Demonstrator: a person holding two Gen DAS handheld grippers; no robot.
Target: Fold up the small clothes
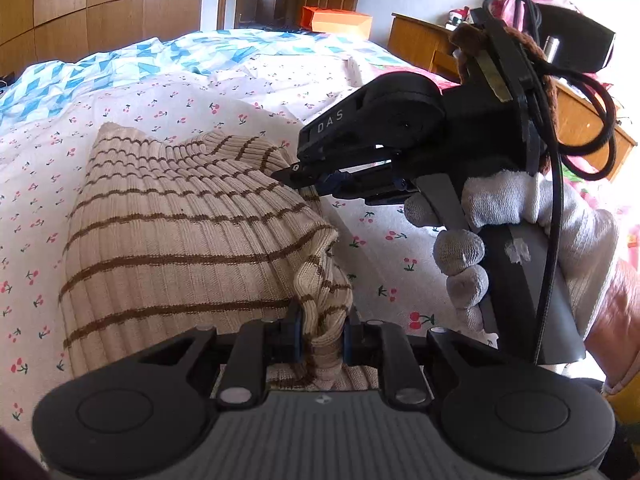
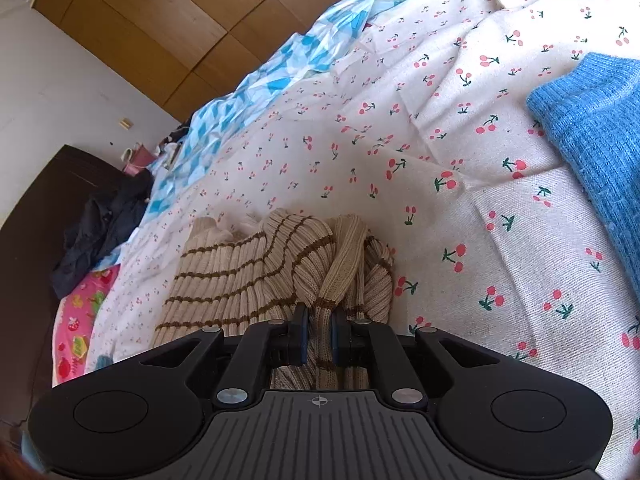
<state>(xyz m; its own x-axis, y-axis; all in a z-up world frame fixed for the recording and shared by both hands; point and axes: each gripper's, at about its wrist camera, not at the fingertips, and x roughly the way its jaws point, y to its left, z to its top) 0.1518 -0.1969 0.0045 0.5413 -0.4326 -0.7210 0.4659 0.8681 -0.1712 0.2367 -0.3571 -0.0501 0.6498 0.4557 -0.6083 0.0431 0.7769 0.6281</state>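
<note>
A small beige ribbed knit garment with brown stripes [image 1: 180, 240] lies partly lifted over the cherry-print bed sheet [image 1: 180, 96]. My left gripper [image 1: 322, 338] is shut on a bunched edge of it at the bottom of the left wrist view. My right gripper [image 1: 304, 180], held in a white-gloved hand [image 1: 520, 208], pinches the garment's far edge. In the right wrist view the right gripper [image 2: 319, 340] is shut on a gathered fold of the striped garment [image 2: 248, 272], which hangs crumpled ahead of the fingers.
A blue knit garment [image 2: 592, 128] lies on the sheet at the right. A blue-and-white patterned cover [image 1: 120, 64] spreads at the bed's far side. Dark clothes [image 2: 100, 232] sit by a dark headboard. A wooden desk [image 1: 432, 44] and wardrobe [image 1: 100, 4] stand around.
</note>
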